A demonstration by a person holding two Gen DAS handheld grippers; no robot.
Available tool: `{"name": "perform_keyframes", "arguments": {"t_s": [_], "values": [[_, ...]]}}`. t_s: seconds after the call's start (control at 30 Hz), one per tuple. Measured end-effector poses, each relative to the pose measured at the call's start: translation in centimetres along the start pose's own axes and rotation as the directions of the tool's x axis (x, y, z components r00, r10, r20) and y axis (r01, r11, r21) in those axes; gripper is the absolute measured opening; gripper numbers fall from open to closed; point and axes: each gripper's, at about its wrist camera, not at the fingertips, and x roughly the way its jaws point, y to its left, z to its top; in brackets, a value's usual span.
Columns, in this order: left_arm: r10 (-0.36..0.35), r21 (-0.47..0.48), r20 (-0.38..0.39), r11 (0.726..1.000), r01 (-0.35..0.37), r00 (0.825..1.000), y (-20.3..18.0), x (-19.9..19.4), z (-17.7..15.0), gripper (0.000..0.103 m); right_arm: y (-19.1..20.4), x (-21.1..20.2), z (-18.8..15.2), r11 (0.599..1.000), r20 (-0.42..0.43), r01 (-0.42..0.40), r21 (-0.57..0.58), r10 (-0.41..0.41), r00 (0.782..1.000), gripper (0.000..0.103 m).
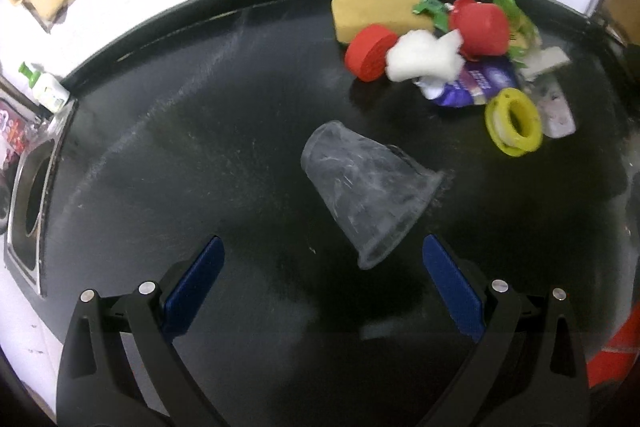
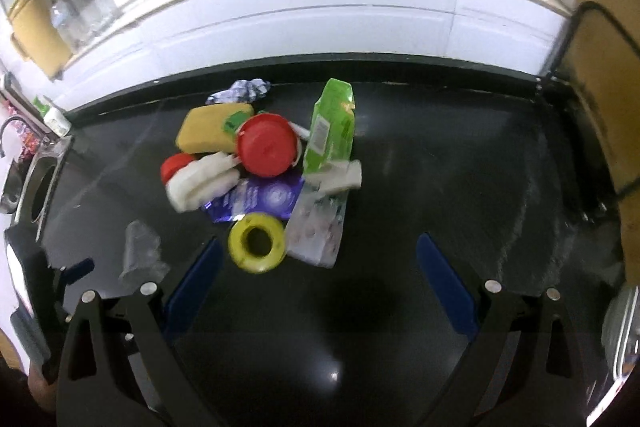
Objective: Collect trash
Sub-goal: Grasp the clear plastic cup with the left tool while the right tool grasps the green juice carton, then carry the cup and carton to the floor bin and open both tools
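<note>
The left gripper point(image 1: 320, 275) hovered over the black tabletop point(image 1: 180, 155) with its jaws spread and empty. A clear plastic cup point(image 1: 368, 191) lay on its side just ahead of the fingertips, apart from them. The trash pile sat farther back: yellow sponge point(image 1: 376, 15), red lid point(image 1: 480, 27), white foam point(image 1: 424, 57), purple wrapper point(image 1: 480, 85), yellow tape roll point(image 1: 514, 121). The right gripper point(image 2: 318, 269) had its jaws spread and empty, with the yellow tape roll point(image 2: 256, 243) near the left fingertip. A green packet point(image 2: 332, 125) leaned in the pile.
</note>
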Motion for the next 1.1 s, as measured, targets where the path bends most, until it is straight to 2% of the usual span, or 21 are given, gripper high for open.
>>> {"name": "perform_keyframes", "arguments": {"t_s": [0.1,0.3,0.4,0.47,0.5,0.57,0.6,0.67,0.77,0.93,1.1], "values": [[-0.001,-0.006,-0.003,1.0,0.001,1.0,0.2,1.3,0.5,0.096,-0.5,3.0,1.8,1.0,-0.022,-0.002,-0.003,0.002,1.0,0.092],[-0.025,-0.035,-0.022,0.999,0.024,0.999,0.6,3.2,2.1,0.094,-1.2,9.5,5.8,1.0,-0.094,-0.021,-0.006,0.02,0.995,0.079],[-0.038,-0.041,-0.032,0.998,0.037,0.999,0.9,3.8,2.8,0.076,-1.2,11.8,6.7,1.0,-0.138,-0.008,-0.029,0.004,0.99,0.058],[-0.066,-0.055,-0.051,0.996,0.063,0.997,1.1,4.4,3.1,0.052,-1.4,12.6,6.9,0.999,-0.159,-0.017,-0.028,0.012,0.987,0.03],[-0.075,-0.064,-0.053,0.995,0.071,0.996,1.2,4.5,3.4,0.046,-1.5,12.6,7.1,0.999,-0.15,-0.007,-0.035,0.001,0.989,0.027],[-0.074,-0.069,-0.046,0.995,0.071,0.996,1.4,4.4,3.7,0.025,-1.6,12.3,7.3,0.999,-0.134,0.005,-0.043,-0.011,0.991,0.009],[-0.073,-0.072,-0.039,0.995,0.07,0.997,1.5,4.3,3.8,0.025,-1.7,12.0,7.3,0.999,-0.131,0.007,-0.038,-0.012,0.991,0.008],[-0.067,-0.073,-0.023,0.995,0.066,0.997,1.6,4.0,4.2,0.013,-1.9,11.1,7.4,1.0,-0.11,-0.001,-0.024,-0.001,0.994,0.006],[-0.072,-0.089,-0.002,0.993,0.071,0.997,2.1,3.2,4.8,0.003,-2.1,9.7,7.9,1.0,-0.067,0.014,-0.026,-0.016,0.998,0.006],[-0.075,-0.098,0.051,0.992,0.08,0.996,3.2,0.8,5.4,0.003,-2.5,6.3,8.0,1.0,0.006,0.006,0.001,-0.006,1.0,0.006],[-0.064,-0.099,0.07,0.992,0.071,0.995,3.5,-1.9,4.7,0.003,-1.8,2.3,7.6,1.0,0.049,0.007,-0.015,-0.007,0.999,0.006]]}}
